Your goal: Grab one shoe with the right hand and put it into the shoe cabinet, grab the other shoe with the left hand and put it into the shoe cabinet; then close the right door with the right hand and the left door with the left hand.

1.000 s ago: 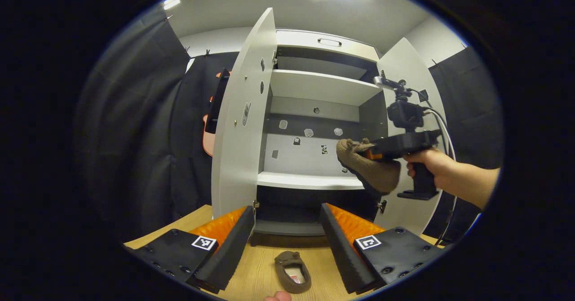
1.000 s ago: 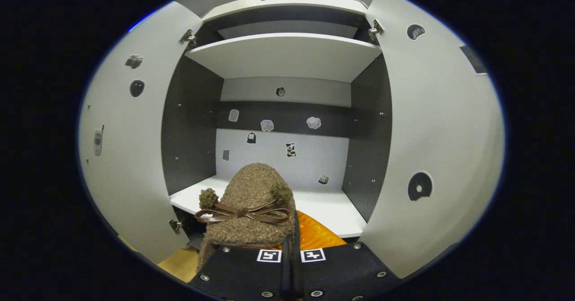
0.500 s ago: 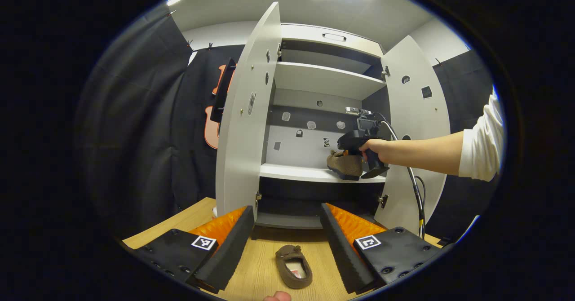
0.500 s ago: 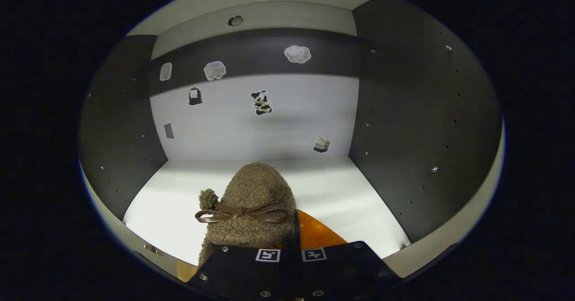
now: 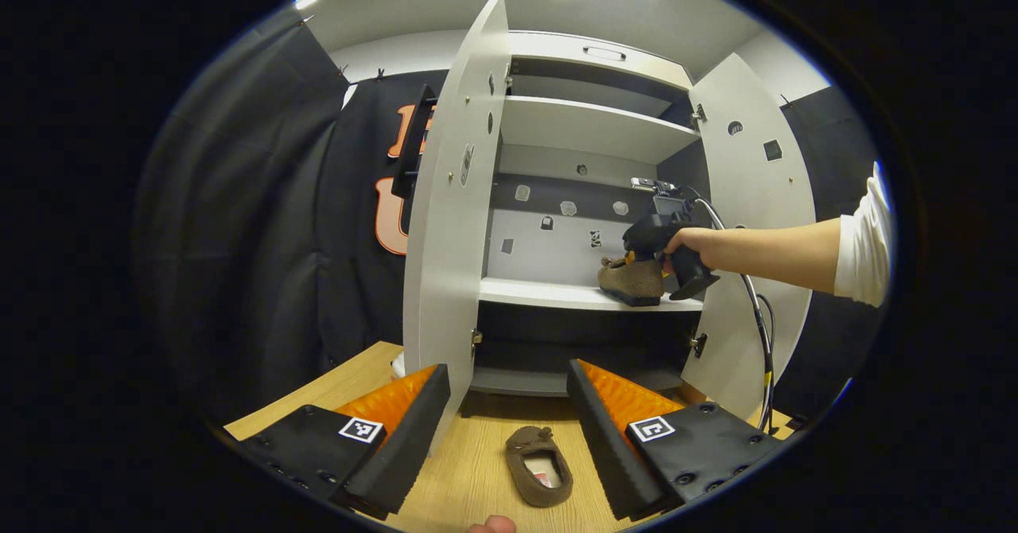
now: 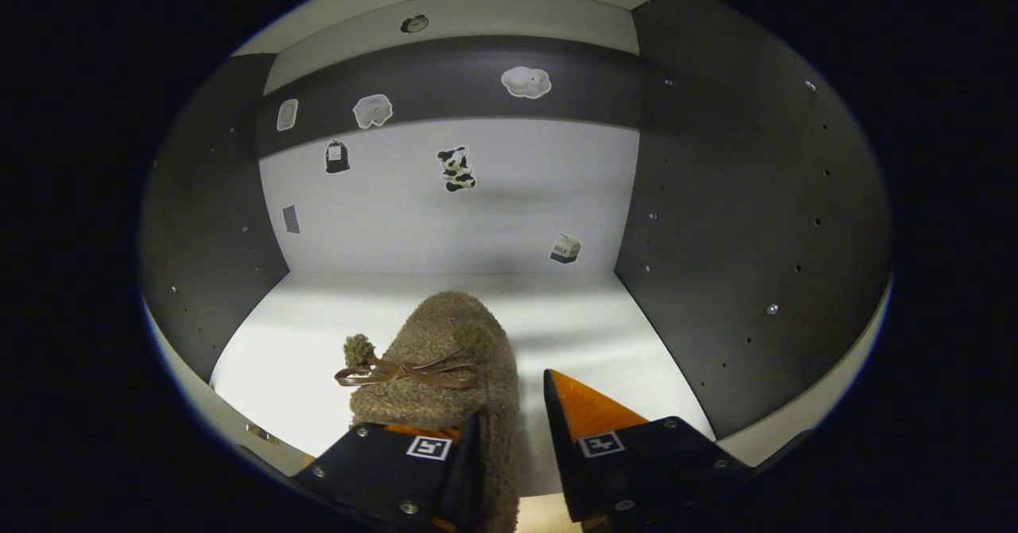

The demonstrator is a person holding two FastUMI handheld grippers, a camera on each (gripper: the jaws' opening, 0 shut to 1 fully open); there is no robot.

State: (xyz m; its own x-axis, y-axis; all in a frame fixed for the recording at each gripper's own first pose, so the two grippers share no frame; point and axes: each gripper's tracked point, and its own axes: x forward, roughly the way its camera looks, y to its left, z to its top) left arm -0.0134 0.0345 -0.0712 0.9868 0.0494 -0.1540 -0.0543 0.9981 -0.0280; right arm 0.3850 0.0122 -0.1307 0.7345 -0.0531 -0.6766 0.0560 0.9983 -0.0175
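Right gripper point(image 6: 513, 437): fingers apart, straddling one wall of the first shoe without pressing it. Judged a release, the shoe being down on its shelf.
First shoe point(image 6: 445, 366): brown, fuzzy, with a bow across the top. Sits toe-inward on the middle shelf point(image 6: 604, 342), near the front edge and toward the right wall. In the left gripper view it rests sole-down on the shelf point(image 5: 636, 280).
Reason for placement: the toe points at the back panel, so the heel stays at the front where the gripper can back straight out.
Cabinet point(image 5: 588, 119): both doors open. Three levels visible; upper shelf holds nothing seen, middle shelf holds the first shoe, bottom bay dark and hard to read. Small stickers on the back panel.
Left door point(image 5: 453, 223): swung wide, edge toward the camera.
Right door point(image 5: 755, 223): swung wide, behind the person's forearm.
Second shoe point(image 5: 541, 465): lies on the wooden table point(image 5: 469, 477) in front of the cabinet, opening up, between the left gripper's fingers in that view.
Left gripper point(image 5: 509, 429): fingers wide apart, empty, held above the second shoe. Judged positioned for the next grab.
Progress: first shoe stowed; second shoe and both doors not yet done.
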